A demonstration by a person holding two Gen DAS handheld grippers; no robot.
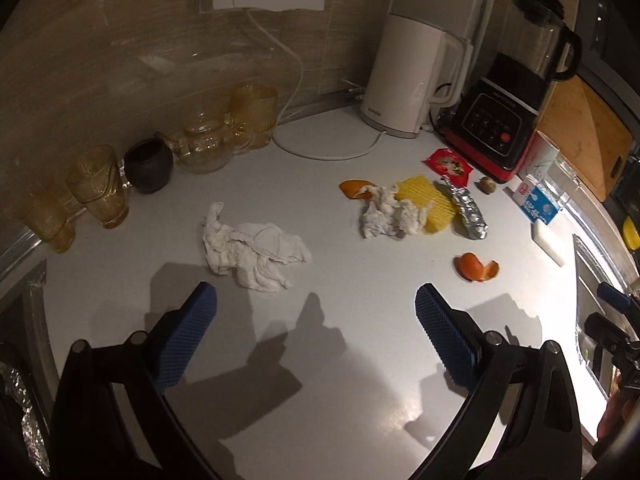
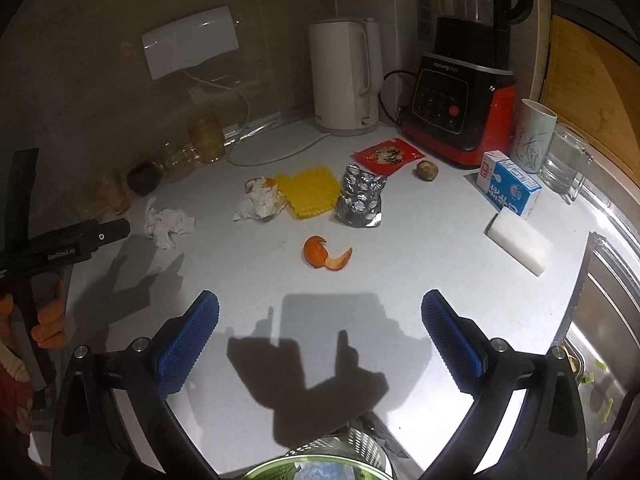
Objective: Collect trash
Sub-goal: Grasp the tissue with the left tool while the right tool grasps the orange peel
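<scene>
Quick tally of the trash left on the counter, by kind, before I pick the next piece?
Crumpled tissues: 2, one alone, one by the yellow pad
Orange peel pieces: 2, one near, one behind the tissue
Foil wrapper: 1
Red snack packet: 1
Yellow foam pad: 1
Total: 7

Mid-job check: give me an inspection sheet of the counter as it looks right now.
Surface: white counter, shadowed.
Job's things: two crumpled tissues, orange peel, yellow foam net, foil wrapper, red packet.
Clutter: kettle, blender, milk carton, white block, amber glasses.
Grippers: left gripper open, empty; right gripper open, empty.
Cables: white cord looped beside kettle.
Surroundings: metal sink right; mesh basket at near edge.
</scene>
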